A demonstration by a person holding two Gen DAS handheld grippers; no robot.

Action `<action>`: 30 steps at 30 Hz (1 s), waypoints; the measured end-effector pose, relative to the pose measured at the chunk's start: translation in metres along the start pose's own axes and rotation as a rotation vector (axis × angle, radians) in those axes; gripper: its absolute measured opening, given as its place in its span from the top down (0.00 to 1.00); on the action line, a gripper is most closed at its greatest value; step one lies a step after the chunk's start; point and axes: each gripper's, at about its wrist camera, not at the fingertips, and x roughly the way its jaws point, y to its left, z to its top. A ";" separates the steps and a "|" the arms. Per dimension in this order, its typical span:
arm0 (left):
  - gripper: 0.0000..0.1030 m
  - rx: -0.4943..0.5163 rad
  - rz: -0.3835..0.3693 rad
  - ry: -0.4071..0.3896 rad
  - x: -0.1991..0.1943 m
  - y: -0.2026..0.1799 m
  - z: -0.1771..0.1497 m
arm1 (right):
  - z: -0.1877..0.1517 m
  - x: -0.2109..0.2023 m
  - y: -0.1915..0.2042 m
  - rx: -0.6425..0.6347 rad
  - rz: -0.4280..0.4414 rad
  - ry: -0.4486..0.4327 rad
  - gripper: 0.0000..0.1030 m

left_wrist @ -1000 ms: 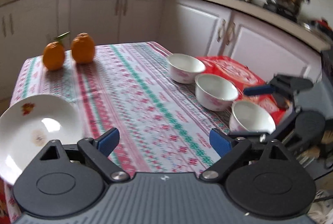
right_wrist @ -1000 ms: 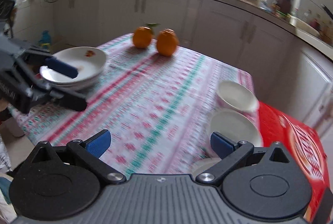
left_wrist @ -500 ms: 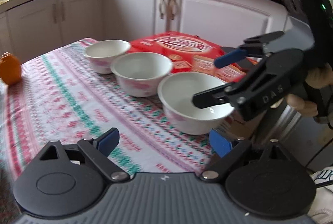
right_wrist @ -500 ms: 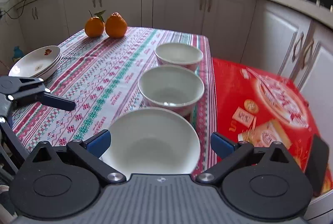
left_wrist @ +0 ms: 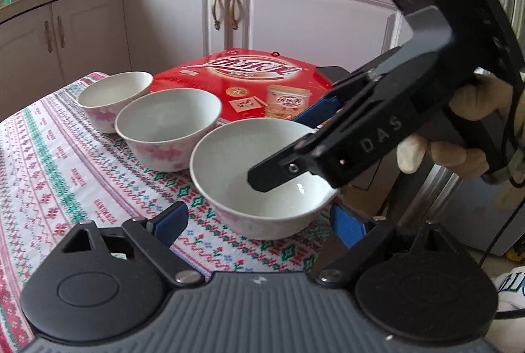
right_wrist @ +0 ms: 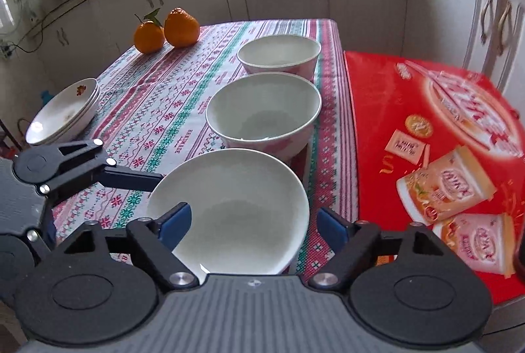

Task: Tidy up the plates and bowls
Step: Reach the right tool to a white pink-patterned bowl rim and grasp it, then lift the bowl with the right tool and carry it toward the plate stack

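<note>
Three white bowls with pink flowers stand in a row on the patterned tablecloth [right_wrist: 157, 110]. The nearest bowl [right_wrist: 236, 205] [left_wrist: 229, 162] lies between both grippers. My right gripper [right_wrist: 252, 226] straddles its wall, with the left pad inside the bowl and the right pad just outside the rim. Its jaws are closing and the pads do not press on the bowl. In the left wrist view one of its fingers [left_wrist: 282, 169] reaches into the bowl. My left gripper [left_wrist: 261, 223] stands open, wide around the bowl's near side. The middle bowl [right_wrist: 262, 110] and far bowl [right_wrist: 279, 52] are untouched.
A stack of white plates [right_wrist: 62, 113] sits at the table's left edge. Two oranges [right_wrist: 165, 31] lie at the far end. A red box [right_wrist: 426, 139] adjoins the bowls on the right. White kitchen cabinets [left_wrist: 183, 18] run behind the table.
Both grippers have swung from the plate side over to the row of bowls and sunk around the nearest one. The right gripper's jaws have narrowed.
</note>
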 end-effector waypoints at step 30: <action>0.17 0.021 -0.013 -0.026 0.006 -0.001 0.002 | 0.013 0.007 -0.010 0.081 0.082 0.084 0.31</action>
